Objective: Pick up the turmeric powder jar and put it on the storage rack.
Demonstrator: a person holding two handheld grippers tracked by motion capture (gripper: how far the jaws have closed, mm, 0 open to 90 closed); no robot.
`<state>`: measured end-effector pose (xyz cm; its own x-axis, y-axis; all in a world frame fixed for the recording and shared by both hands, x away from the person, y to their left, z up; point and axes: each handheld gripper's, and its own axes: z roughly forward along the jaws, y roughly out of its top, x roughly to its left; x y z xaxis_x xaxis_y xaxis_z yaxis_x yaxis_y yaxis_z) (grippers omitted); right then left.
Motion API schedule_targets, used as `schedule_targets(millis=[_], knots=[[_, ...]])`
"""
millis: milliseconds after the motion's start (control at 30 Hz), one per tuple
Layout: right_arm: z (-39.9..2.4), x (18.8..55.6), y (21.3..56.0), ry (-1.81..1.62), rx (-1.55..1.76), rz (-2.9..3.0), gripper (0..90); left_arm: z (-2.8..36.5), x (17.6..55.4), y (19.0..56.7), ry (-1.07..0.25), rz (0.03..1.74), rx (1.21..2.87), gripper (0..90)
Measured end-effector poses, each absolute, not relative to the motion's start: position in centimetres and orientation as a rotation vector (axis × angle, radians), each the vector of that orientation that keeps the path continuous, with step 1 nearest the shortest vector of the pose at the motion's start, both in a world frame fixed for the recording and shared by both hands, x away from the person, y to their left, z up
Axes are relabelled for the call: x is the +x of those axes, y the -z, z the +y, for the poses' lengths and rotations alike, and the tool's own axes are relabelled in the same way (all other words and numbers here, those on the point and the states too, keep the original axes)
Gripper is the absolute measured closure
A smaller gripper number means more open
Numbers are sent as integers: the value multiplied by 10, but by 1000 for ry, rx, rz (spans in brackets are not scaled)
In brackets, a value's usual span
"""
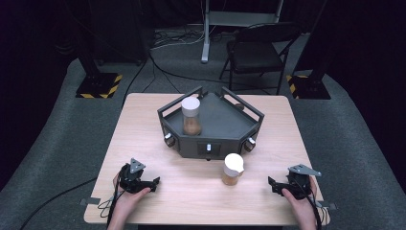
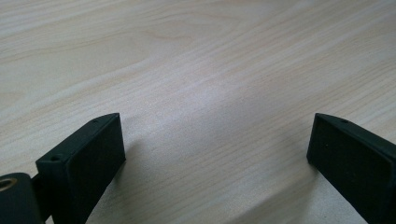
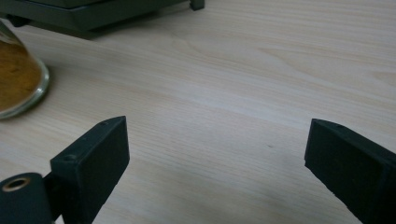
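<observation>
A small clear jar (image 1: 233, 170) with a white lid and brown powder filling its lower part stands upright on the wooden table (image 1: 191, 191), just in front of the dark grey tray (image 1: 230, 125) and between the 2 grippers, nearer the right one. A taller jar (image 1: 191, 116) of the same kind stands inside the tray. The left gripper (image 1: 154, 183) and right gripper (image 1: 272, 183) rest low over the table, each with jaws spread wide and nothing between them.

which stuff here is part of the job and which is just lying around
Part of the job: short jar near the right claw; tall jar standing in the grey tray; left claw, open on bare table.

Lying about: folding chair, floor cables, striped stand bases.
</observation>
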<state>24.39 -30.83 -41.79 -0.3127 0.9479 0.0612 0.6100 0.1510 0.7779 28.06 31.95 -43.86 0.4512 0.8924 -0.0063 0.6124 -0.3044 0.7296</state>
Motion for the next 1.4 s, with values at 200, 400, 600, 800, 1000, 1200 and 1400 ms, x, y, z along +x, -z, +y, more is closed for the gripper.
schedule_targets(millis=[200,400,600,800,1000,1200,1400], knots=[[-303,240,409,-1047,1443,2012,58,319,281,439,-535,1253,2033,37],[-294,237,401,-1068,1406,2044,61,319,281,439,-534,1253,2033,37],[-288,234,393,-1093,1364,2067,61,319,281,439,-534,1253,2033,37],[-281,232,384,-1108,1332,2086,61,320,281,439,-533,1251,2033,37],[-276,231,377,-1130,1302,2102,61,320,281,439,-534,1250,2033,37],[-267,232,371,-1140,1266,2121,62,320,281,439,-534,1250,2033,37],[-259,233,367,-1144,1234,2145,63,319,281,439,-535,1253,2033,37]])
